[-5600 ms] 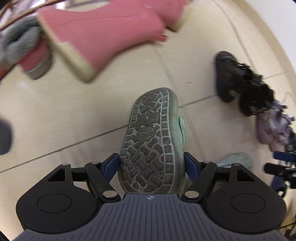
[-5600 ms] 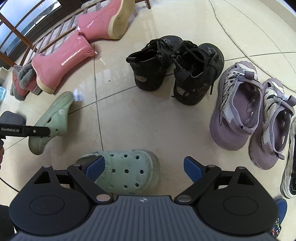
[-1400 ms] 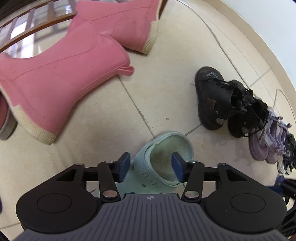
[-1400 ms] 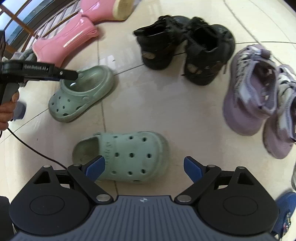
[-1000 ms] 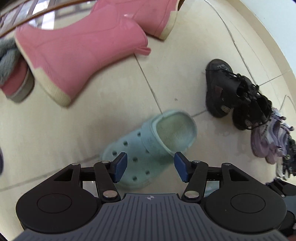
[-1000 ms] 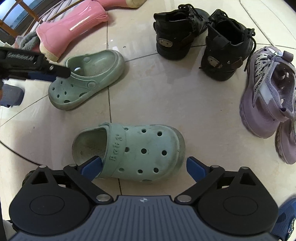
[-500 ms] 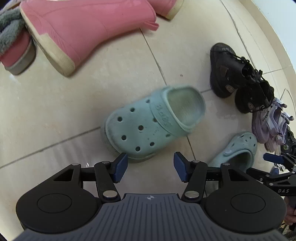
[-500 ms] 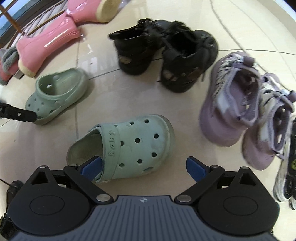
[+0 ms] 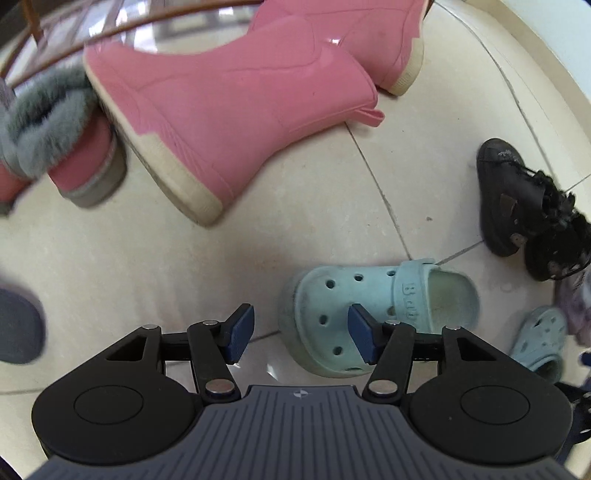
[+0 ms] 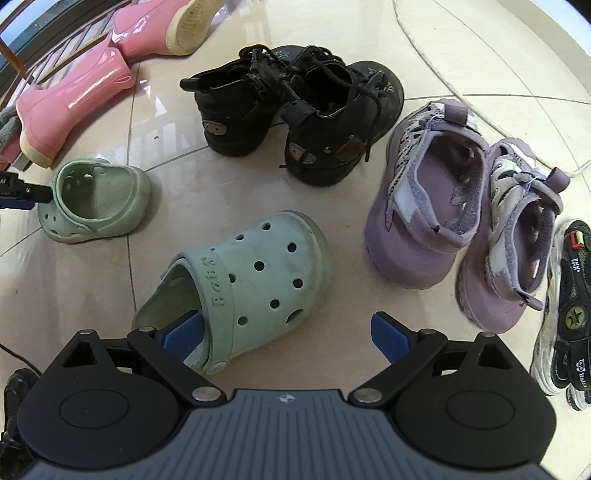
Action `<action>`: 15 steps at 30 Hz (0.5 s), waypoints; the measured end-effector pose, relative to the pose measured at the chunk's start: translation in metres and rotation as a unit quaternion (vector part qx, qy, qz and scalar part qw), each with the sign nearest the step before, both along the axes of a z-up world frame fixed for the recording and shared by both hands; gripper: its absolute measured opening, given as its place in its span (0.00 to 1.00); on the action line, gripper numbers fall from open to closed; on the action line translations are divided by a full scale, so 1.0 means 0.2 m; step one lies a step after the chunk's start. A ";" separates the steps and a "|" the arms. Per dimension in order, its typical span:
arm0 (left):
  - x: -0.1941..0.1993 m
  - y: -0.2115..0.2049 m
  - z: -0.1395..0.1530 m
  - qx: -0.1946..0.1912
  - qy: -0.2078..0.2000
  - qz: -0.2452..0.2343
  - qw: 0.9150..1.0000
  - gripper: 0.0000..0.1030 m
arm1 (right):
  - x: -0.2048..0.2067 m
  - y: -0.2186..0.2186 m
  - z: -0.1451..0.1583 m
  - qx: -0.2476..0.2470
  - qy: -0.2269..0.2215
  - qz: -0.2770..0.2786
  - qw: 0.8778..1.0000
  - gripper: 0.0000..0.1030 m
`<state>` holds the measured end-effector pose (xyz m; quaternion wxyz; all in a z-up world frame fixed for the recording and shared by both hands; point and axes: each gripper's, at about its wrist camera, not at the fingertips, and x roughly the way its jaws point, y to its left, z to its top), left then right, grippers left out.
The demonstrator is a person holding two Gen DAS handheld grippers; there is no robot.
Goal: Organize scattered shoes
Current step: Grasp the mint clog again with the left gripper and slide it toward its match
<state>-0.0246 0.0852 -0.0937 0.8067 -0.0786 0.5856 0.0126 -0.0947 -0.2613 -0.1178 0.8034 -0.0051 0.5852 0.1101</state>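
Shoes scattered on pale tiled floor (image 10: 461, 48). Left gripper (image 9: 301, 334) pointing down at floor, jaws partway open, nothing between them, only bare tile in the gap. Mint clog (image 9: 373, 314) upright just right of it, right blue pad overlapping the clog's toe area in view, contact impossible to tell. Same clog in right wrist view (image 10: 98, 201), heel opening facing camera, left gripper's tip just beside its rim.

Right gripper (image 10: 288, 338) jaws wide, gripping nothing. Second mint clog (image 10: 240, 288) lying in front of it, toe pointing up-right, heel end at the left pad; pad appears inside or over the heel opening, touching or not unclear. Right pad apart from the clog, over bare tile. Same second clog small at right edge of left wrist view (image 9: 541, 341).

Black boots (image 10: 295, 110) as a pair side by side beyond the clogs. Purple sneakers (image 10: 461, 221) paired to the right of them, just beside each other. Black-and-white sneaker (image 10: 565, 306) at far right edge. Pink rain boots (image 9: 236, 110) on their sides near a wooden railing (image 9: 110, 33), upper left. Pink fur-trimmed slipper (image 9: 55, 140) left of boots, blurred.
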 end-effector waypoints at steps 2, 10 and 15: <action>0.00 0.02 -0.01 -0.001 0.002 0.000 1.000 0.58 | 0.00 -0.01 0.01 -0.004 -0.002 -0.004 1.000 0.95; -0.02 -0.01 0.06 -0.059 0.016 0.024 0.998 0.61 | -0.01 -0.06 0.01 -0.004 -0.002 -0.017 1.000 0.95; -0.01 -0.12 0.08 -0.070 0.013 0.019 0.997 0.63 | -0.01 -0.06 0.02 -0.003 -0.006 -0.016 1.000 0.95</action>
